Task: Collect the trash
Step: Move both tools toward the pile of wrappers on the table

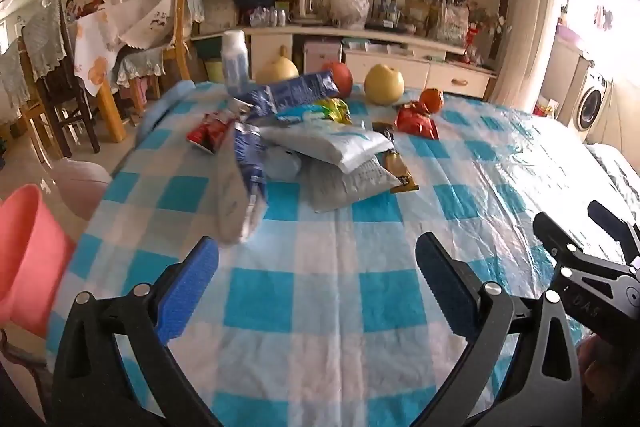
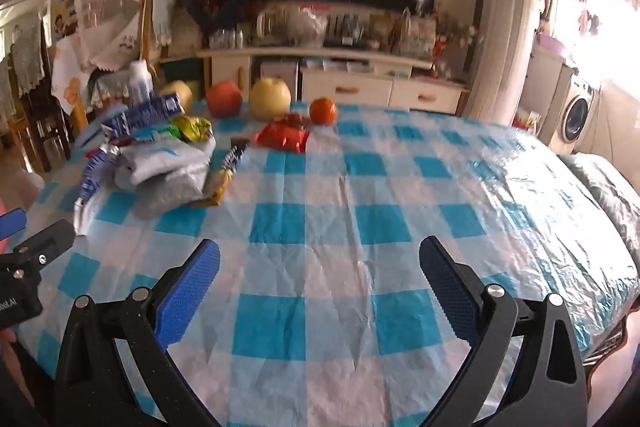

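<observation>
Left wrist view: left gripper (image 1: 318, 273) spread wide, nothing held, over checked tablecloth (image 1: 320, 299). Wrapper pile (image 1: 320, 147) seen at 12 o'clock; pink bin (image 1: 28, 255) at 9 o'clock, shown only here. Right wrist view: right gripper (image 2: 320, 277) also spread wide and empty; pile at 10 o'clock, red wrapper (image 2: 284, 137) at 12, washing machine (image 2: 576, 115) at 2.

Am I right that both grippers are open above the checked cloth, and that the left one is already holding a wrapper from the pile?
Not quite. The left gripper is open but empty: the left wrist view shows only checked cloth between its pads, with the wrapper pile farther back on the table. The right gripper is open and empty too.
</observation>
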Available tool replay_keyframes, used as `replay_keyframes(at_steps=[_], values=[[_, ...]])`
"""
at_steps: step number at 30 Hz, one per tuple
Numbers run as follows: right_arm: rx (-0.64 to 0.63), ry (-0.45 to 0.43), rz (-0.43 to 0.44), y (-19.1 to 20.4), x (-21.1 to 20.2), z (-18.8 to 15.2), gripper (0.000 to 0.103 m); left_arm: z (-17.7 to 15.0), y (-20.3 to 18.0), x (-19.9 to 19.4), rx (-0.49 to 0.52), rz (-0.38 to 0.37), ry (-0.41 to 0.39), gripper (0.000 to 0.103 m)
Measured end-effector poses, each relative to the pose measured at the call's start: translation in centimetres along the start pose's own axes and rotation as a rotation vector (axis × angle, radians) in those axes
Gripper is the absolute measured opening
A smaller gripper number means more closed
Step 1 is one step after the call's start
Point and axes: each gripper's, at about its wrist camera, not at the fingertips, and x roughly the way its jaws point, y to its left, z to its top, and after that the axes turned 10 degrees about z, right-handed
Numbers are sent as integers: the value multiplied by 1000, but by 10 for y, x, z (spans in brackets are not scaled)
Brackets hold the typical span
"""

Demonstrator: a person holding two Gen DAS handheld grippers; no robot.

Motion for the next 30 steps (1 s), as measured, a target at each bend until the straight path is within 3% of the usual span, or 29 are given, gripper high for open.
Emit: replay_keyframes(at_steps=[15, 30], values=[[-53, -87, -36, 14, -51, -15, 98, -13, 40, -42, -39, 6, -74, 100], [-66, -129, -22, 15, -60, -17, 98, -22, 44, -49, -38, 15, -132, 100]])
